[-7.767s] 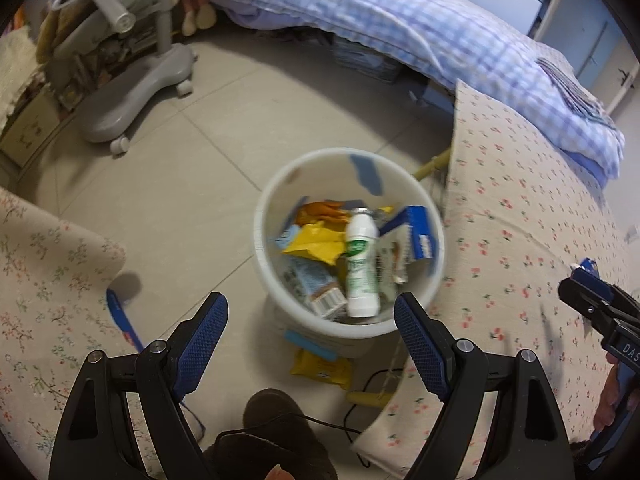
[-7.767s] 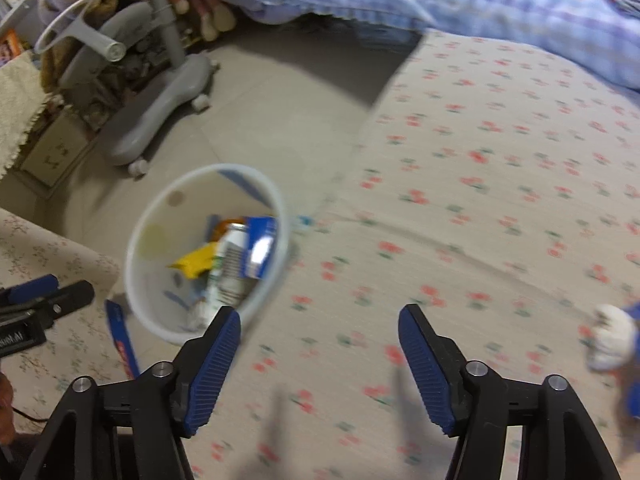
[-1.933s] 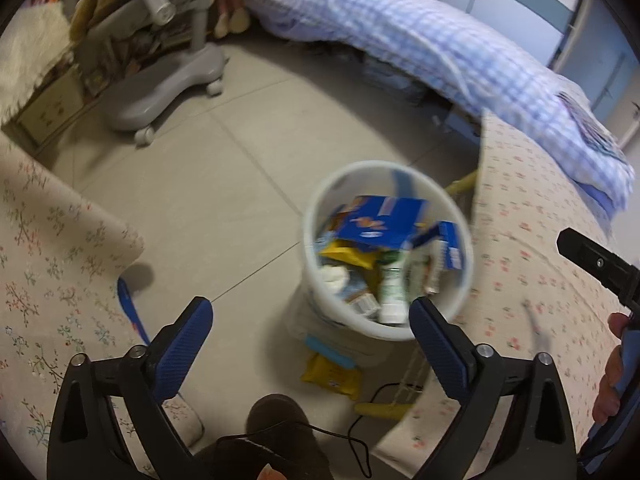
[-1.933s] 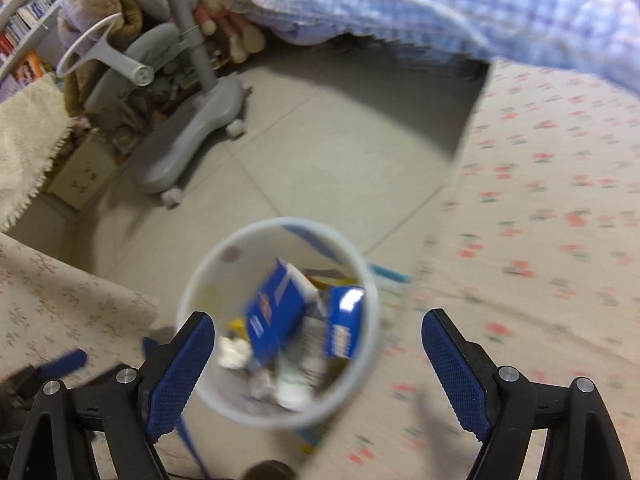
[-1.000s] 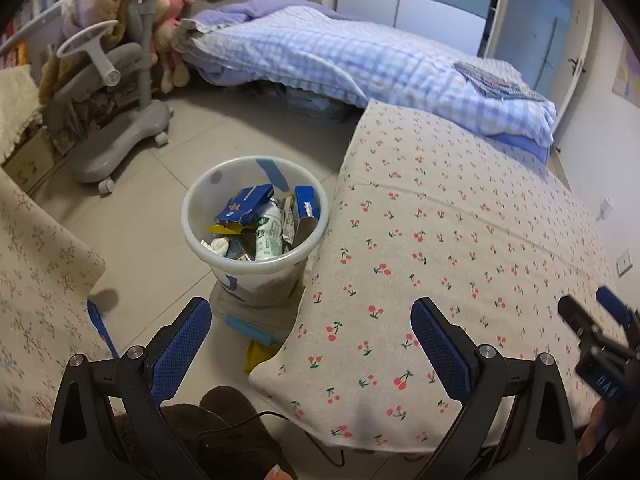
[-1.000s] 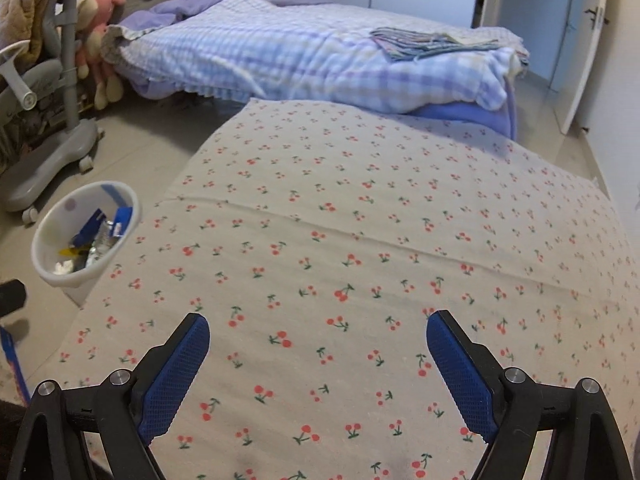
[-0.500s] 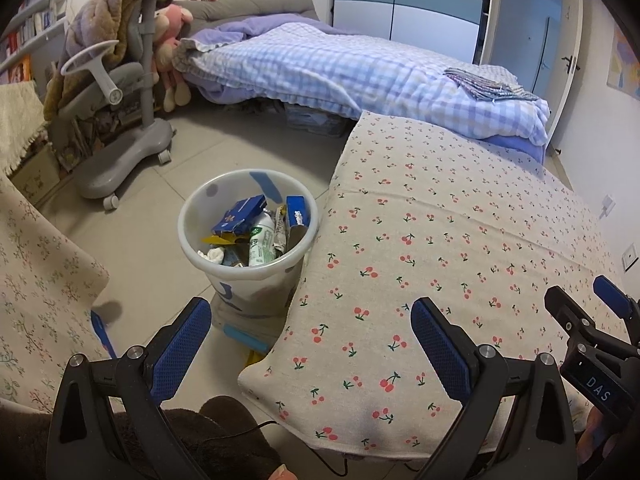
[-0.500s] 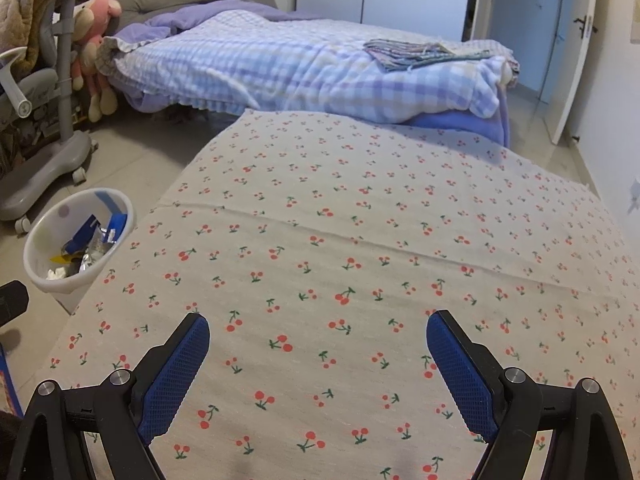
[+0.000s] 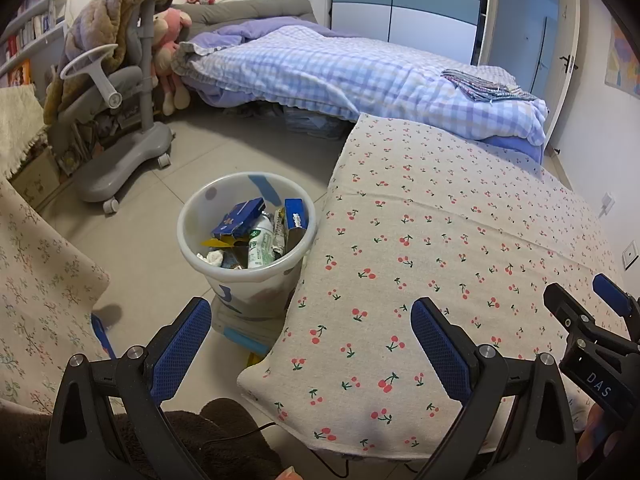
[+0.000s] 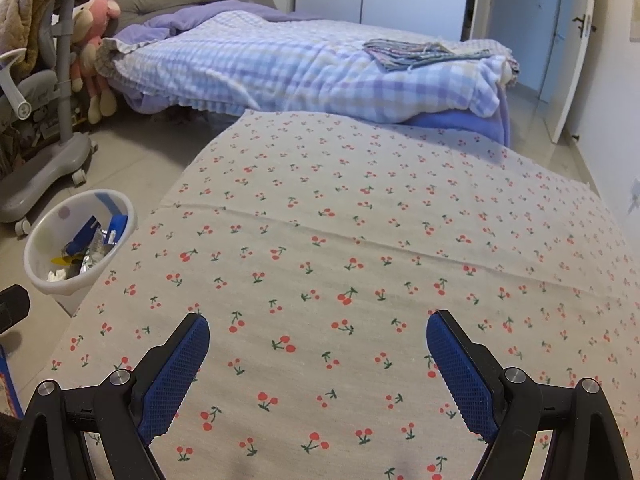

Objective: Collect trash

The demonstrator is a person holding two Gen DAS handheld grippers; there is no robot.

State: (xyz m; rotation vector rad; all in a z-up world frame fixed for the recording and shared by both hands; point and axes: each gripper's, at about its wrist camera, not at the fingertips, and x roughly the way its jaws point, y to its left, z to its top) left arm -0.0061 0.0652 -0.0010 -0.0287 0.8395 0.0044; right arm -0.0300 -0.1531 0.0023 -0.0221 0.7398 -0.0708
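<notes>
A white trash bin point(image 9: 192, 256) stands on the floor beside the cherry-print table point(image 9: 440, 240). It holds blue cartons, a white-green bottle point(image 9: 259, 245), wrappers and a crumpled tissue. The bin also shows at the left of the right wrist view point(image 10: 44, 276). My left gripper point(image 9: 310, 344) is open and empty, held back from the bin above the table's near corner. My right gripper point(image 10: 318, 352) is open and empty above the tablecloth point(image 10: 380, 260); it also shows at the right edge of the left wrist view point(image 9: 588, 332).
A grey rolling chair point(image 9: 120, 136) draped with a brown blanket stands at the back left. A bed with a checked quilt point(image 9: 340, 68) lies behind the table. A second floral-cloth surface point(image 9: 36, 280) is at the left. A yellow wrapper point(image 9: 254, 358) lies under the bin.
Both grippers have pulled slightly back and up; the view of the bin and table has barely shifted. Both stay open and empty.
</notes>
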